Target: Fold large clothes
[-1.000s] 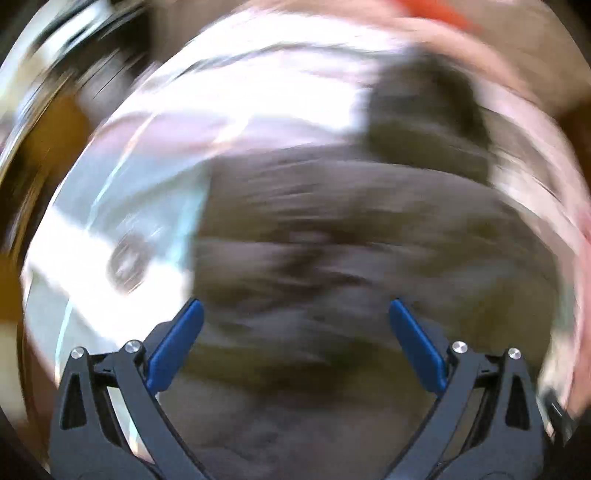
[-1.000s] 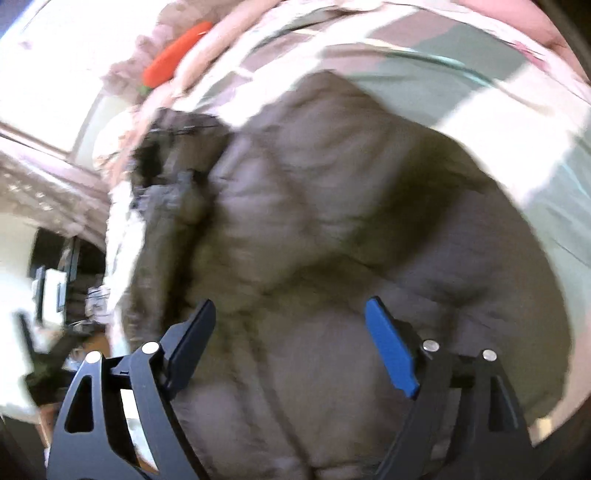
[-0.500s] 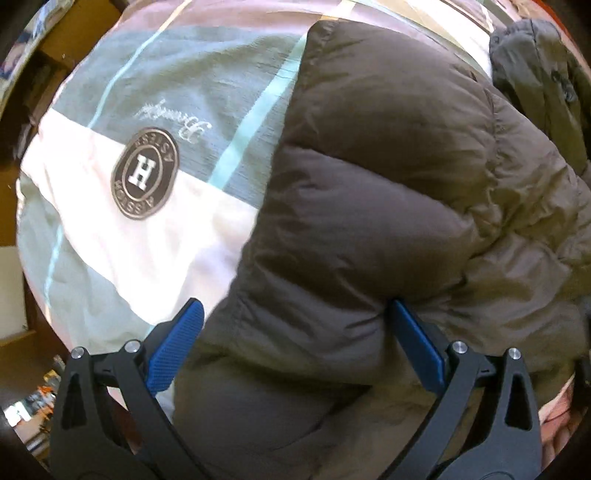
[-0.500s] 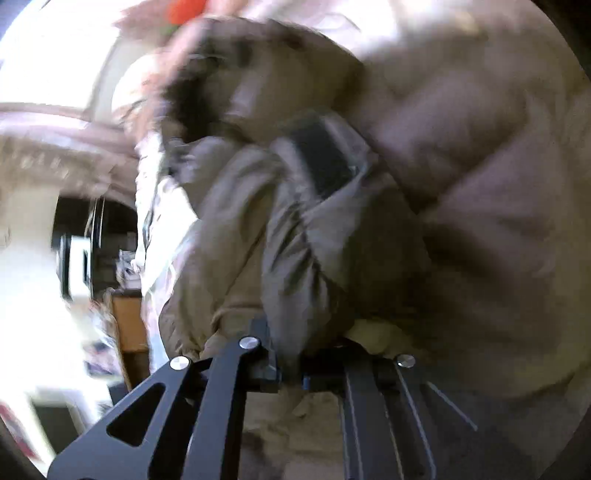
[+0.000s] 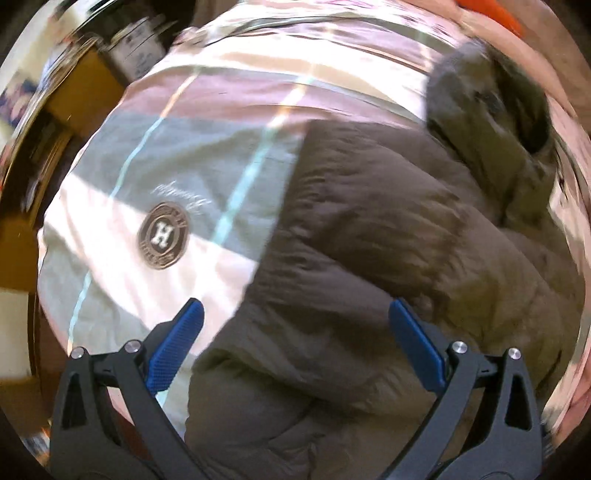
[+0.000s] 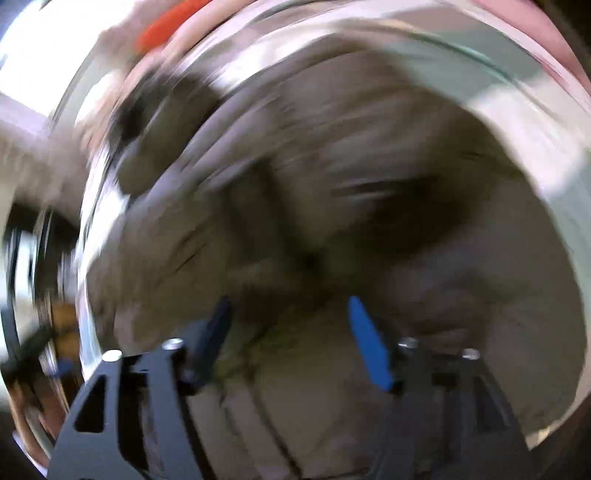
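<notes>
— Any boxes, baskets or bins about, and what's in them?

— None that I can make out. At the far left edge of my left view there are blurred brown and dark shapes, too smeared to name. What carries everything is the bedspread [image 5: 229, 122], in pale grey, white and dusty-pink blocks with thin teal lines and a round badge [image 5: 163, 235] bearing an H.

— And the garment?

— The brown puffer jacket [image 5: 388, 229] lies on that bedspread, filling the right and lower part of my left view. Its hood [image 5: 491, 107] sits at the upper right, dark inside. Beyond it there is an orange thing [image 5: 495, 11] at the top edge, which I cannot identify.

— Your left claw?

— My left gripper [image 5: 295, 314] points down over the jacket's left edge, jaws wide apart. Nothing is pinched; the blue pads hang above the quilted fabric and the bedspread beside it.

— The right one?

— My right gripper [image 6: 288, 310] has just been opening its jaws and they stand apart above the jacket. That view is badly blurred, but the blue pads [image 6: 367, 347] look clear of the cloth, with no fold caught between them.
</notes>
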